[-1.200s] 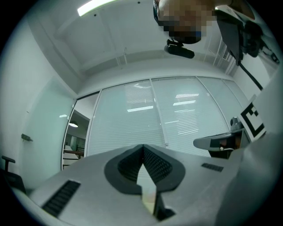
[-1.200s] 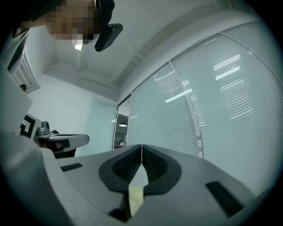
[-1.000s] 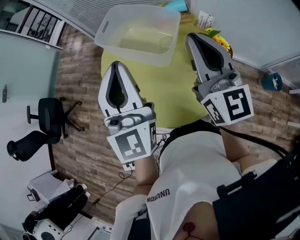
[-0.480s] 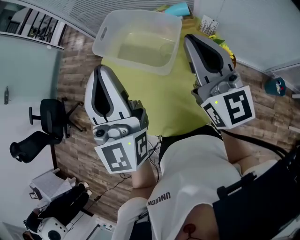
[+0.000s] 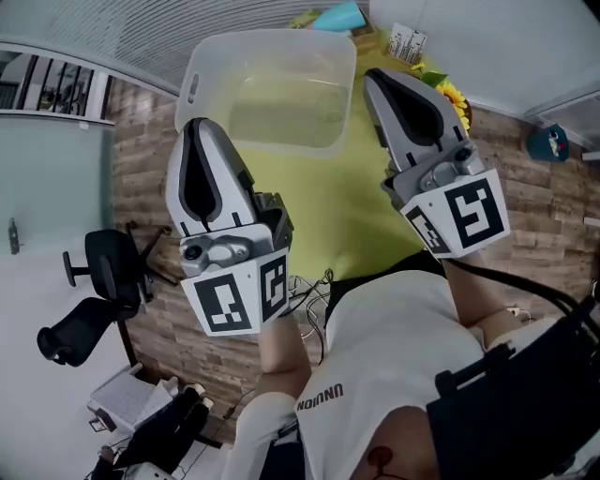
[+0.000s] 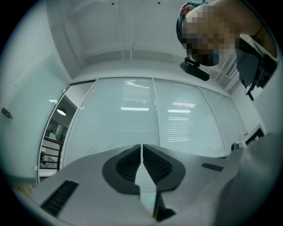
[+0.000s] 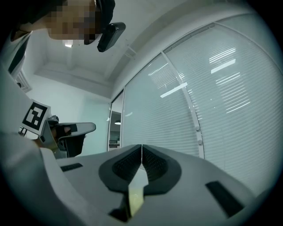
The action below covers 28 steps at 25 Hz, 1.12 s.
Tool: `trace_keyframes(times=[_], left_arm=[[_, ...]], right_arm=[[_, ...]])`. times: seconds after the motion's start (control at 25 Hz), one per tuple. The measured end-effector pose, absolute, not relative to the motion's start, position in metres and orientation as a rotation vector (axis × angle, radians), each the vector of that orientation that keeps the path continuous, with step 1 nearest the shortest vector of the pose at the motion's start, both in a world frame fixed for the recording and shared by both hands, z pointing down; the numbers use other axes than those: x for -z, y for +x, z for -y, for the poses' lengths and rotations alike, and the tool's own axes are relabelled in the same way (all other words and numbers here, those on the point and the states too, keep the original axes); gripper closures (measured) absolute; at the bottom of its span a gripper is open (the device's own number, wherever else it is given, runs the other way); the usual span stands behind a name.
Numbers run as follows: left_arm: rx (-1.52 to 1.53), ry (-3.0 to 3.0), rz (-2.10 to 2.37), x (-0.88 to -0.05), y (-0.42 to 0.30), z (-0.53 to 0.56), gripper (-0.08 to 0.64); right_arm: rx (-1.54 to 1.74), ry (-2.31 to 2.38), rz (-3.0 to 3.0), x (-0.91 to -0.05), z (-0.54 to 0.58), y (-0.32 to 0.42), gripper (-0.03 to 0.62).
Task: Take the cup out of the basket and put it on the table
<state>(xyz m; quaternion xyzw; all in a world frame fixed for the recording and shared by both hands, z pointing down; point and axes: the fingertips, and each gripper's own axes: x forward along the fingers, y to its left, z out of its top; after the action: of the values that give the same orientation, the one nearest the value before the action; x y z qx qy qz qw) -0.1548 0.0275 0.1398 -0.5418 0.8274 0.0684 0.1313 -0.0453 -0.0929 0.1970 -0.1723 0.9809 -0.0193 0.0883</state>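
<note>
A translucent plastic basket (image 5: pixel 202 66) stands at the far side of the round yellow-green table (image 5: pixel 347 216) in the head view. I cannot make out a cup through its cloudy walls. My left gripper (image 5: pixel 194 123) is held up, shut and empty, by the table's left edge, short of the basket's near-left corner. My right gripper (image 5: pixel 373 74) is shut too, with its tip just right of the basket. Both gripper views point upward at window blinds; the left gripper (image 6: pixel 141 146) and the right gripper (image 7: pixel 141 146) have their jaws touching, with nothing between them.
A black office chair (image 5: pixel 103 272) stands on the wooden floor to the left. Behind the basket lie a teal object (image 5: pixel 339 17), a printed card (image 5: pixel 406 42) and a sunflower (image 5: pixel 448 89). A teal item (image 5: pixel 547 142) sits on the floor at right.
My left gripper has swung left, away from the table's middle to its left edge, and risen toward the camera. The right gripper has hardly moved.
</note>
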Motion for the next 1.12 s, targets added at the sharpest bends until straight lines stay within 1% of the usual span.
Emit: trace_keyframes(times=[0.28, 0.48, 0.8, 1.12], left_arm=[[-0.222, -1.784, -2.298, -0.153, -0.176, -0.001, 0.546], [-0.134, -1.85, -2.257, -0.169, -0.192, 0.018, 0.546], [-0.05, -2.07, -2.17, -0.199, -0.199, 0.054, 0.499], [0.039, -2.246, -2.092, -0.23, -0.191, 0.083, 0.486]], right_arm=[[0.044, -0.673, -2.903, -0.209, 0.094, -0.053, 0.572], [0.043, -0.739, -2.903, -0.216, 0.095, -0.059, 0.572], [0.058, -0.833, -2.891, -0.228, 0.099, -0.064, 0.572], [0.063, -0.88, -2.89, -0.236, 0.107, -0.064, 0.572]])
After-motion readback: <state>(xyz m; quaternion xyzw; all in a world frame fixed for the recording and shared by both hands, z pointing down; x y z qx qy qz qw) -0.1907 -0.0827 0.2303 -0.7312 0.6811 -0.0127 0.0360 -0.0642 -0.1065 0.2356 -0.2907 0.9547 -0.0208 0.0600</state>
